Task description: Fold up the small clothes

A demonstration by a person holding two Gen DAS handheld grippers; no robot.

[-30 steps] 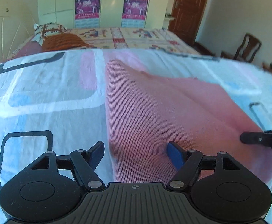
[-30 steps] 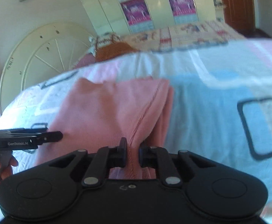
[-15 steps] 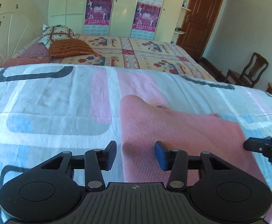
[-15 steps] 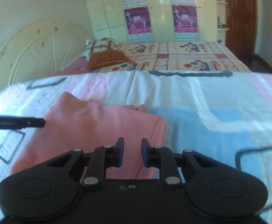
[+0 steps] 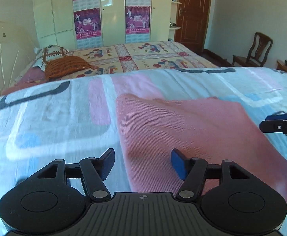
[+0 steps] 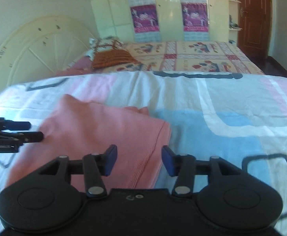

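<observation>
The pink knit garment [image 5: 182, 129] lies folded flat on the bed [image 5: 45, 122], whose sheet is white with blue, pink and grey blocks; in the left wrist view it spreads from the centre toward 4 o'clock. The left claw [image 5: 142, 162] hangs above the garment's near left edge, its jaws opening with nothing pinched between its 2 blue pads. The right claw [image 6: 139, 161] hangs above the garment's folded right edge at 6 o'clock in its own view, its jaws also opening and clear of the cloth.
</observation>
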